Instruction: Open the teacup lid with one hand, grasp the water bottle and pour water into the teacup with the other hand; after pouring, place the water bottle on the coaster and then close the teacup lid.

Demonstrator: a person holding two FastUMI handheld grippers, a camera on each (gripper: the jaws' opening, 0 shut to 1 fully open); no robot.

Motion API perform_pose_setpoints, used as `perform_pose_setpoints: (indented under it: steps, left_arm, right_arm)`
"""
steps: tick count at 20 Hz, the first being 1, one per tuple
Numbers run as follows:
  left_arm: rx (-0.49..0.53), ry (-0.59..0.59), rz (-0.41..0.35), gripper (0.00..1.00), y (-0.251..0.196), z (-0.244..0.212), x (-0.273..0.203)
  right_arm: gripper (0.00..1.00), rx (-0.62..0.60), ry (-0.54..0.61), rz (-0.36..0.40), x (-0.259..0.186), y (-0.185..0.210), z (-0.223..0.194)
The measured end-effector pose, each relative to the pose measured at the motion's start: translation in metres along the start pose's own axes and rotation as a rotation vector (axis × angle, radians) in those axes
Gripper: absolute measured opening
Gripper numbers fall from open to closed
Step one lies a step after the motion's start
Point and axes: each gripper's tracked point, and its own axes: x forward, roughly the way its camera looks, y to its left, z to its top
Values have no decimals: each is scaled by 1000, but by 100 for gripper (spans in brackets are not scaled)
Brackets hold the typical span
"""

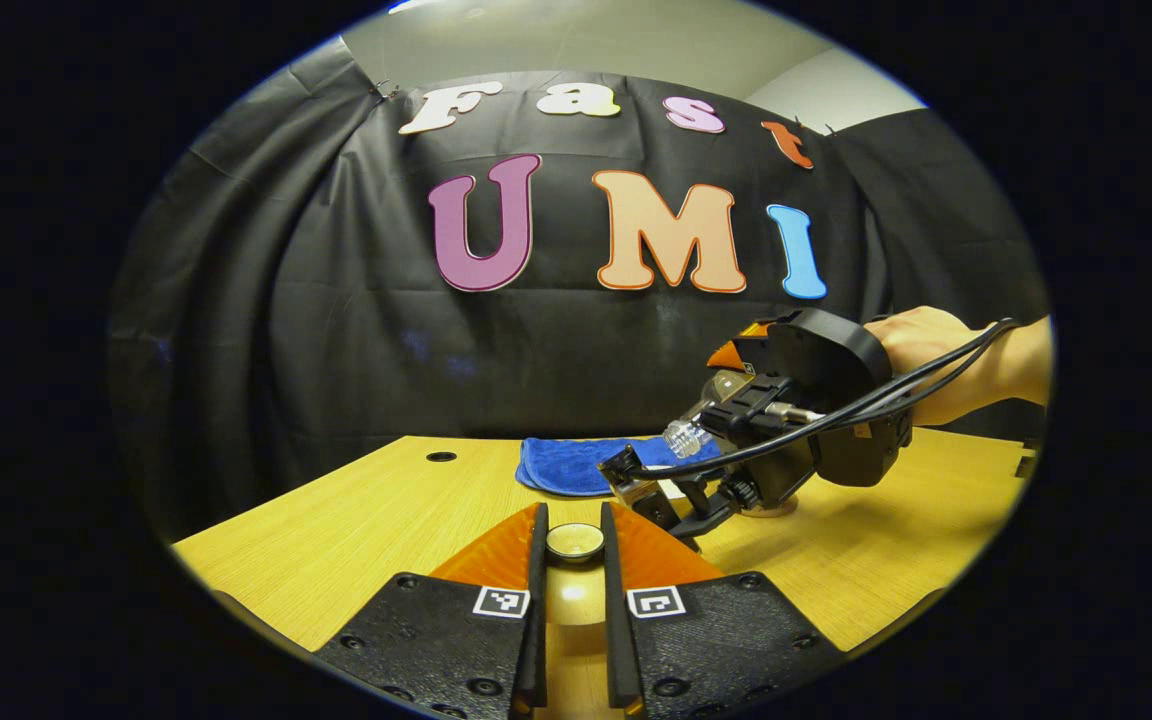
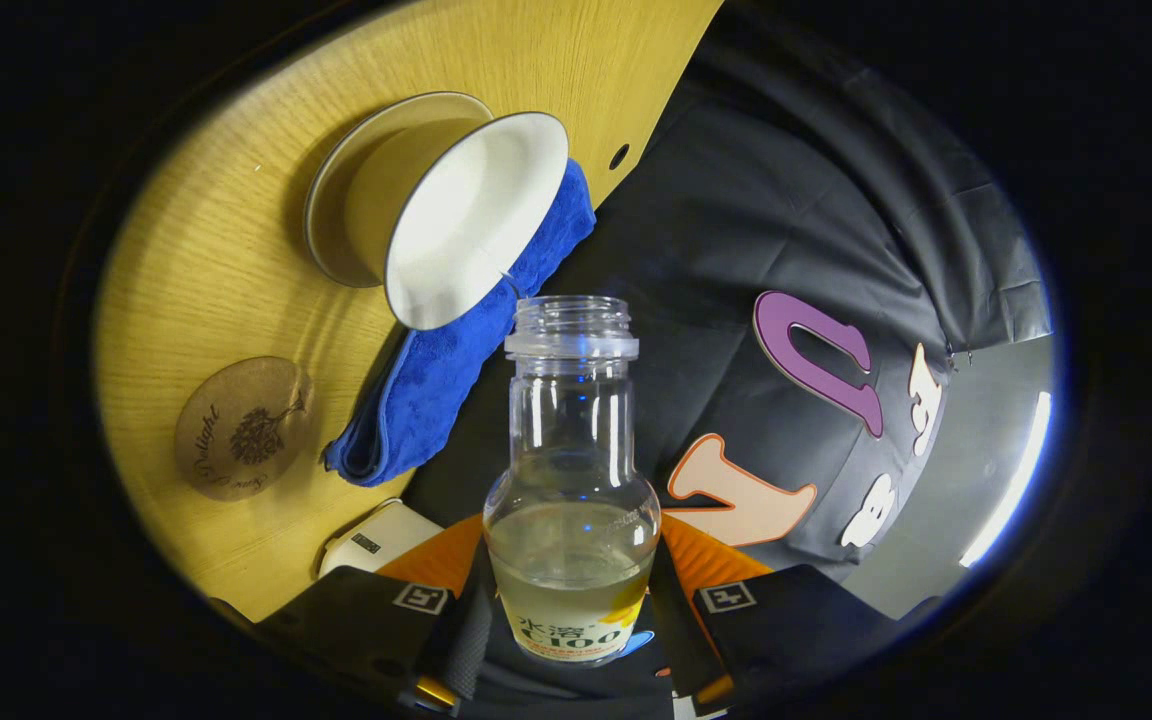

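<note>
I've got the water bottle [image 2: 572, 470] clamped between my right gripper [image 2: 572, 640], both fingers pressing its lower body, cap off, pale liquid sitting low in the belly. In the right gripper view the whole scene is rolled over sideways, the bottle's open mouth sitting just beside the rim of the teacup [image 2: 436, 215]. The cup is open, white inside, standing on its saucer [image 2: 331, 215] on the yellow table [image 2: 196, 260], right up against a folded blue cloth [image 2: 456, 370]. The round coaster [image 2: 241, 428] lies apart from the cup, nothing on it.

In the left gripper view, my left gripper [image 1: 574, 545] holds the teacup lid [image 1: 574, 541] by its knob, fingers nearly closed around it, low over the table. Off to that side, my right hand [image 1: 946, 365] carries the other gripper [image 1: 656, 480], the bottle's neck [image 1: 686, 437] poking out towards the cloth.
</note>
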Motion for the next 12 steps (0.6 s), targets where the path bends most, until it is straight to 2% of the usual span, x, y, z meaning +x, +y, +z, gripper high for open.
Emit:
perform_pose_setpoints:
  steps: [4,6,9,12]
  left_arm:
    - [2,-3,1,21,0,1,0]
    - [2,-3,2,21,0,0,0]
    - [2,-3,8,21,1,1,0]
    - [1,-1,8,21,1,1,0]
  right_arm:
    - [76,73,11,38,1,11,-2]
    - [77,163,13,62,0,16,-2]
    - [73,437,17,114,-1,18,-6]
    - [79,767,33,167,6,21,-10]
